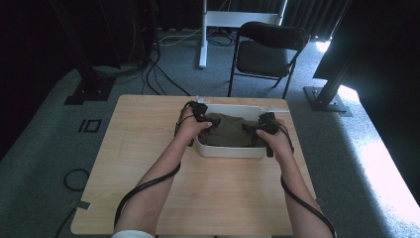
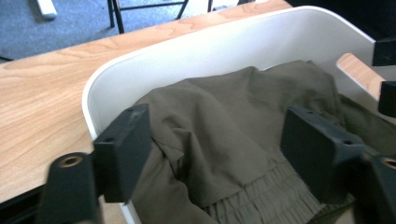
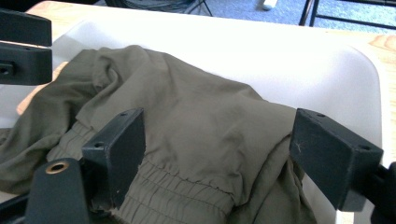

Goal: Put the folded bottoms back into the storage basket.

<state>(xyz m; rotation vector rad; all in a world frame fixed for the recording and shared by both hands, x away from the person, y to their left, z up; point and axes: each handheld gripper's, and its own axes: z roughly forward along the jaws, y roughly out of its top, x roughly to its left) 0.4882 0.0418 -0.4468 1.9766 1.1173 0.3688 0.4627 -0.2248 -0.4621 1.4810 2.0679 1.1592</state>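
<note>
A white plastic tub (image 1: 230, 152) stands on the wooden table (image 1: 148, 148) with a crumpled olive-green garment (image 1: 229, 130) inside it. My left gripper (image 1: 200, 115) hovers over the tub's left end and my right gripper (image 1: 267, 123) over its right end. In the left gripper view the left gripper (image 2: 215, 140) is open, its jaws wide apart above the garment (image 2: 224, 107) and the tub wall (image 2: 196, 51) behind. In the right gripper view the right gripper (image 3: 219, 140) is open too, straddling the garment's (image 3: 187, 93) elastic hem without pinching it.
A black folding chair (image 1: 267, 49) stands on the carpet beyond the table's far edge. Cables (image 1: 158, 74) and dark stand bases (image 1: 89, 89) lie at the back left, another base (image 1: 327, 96) at the back right. Bare tabletop surrounds the tub.
</note>
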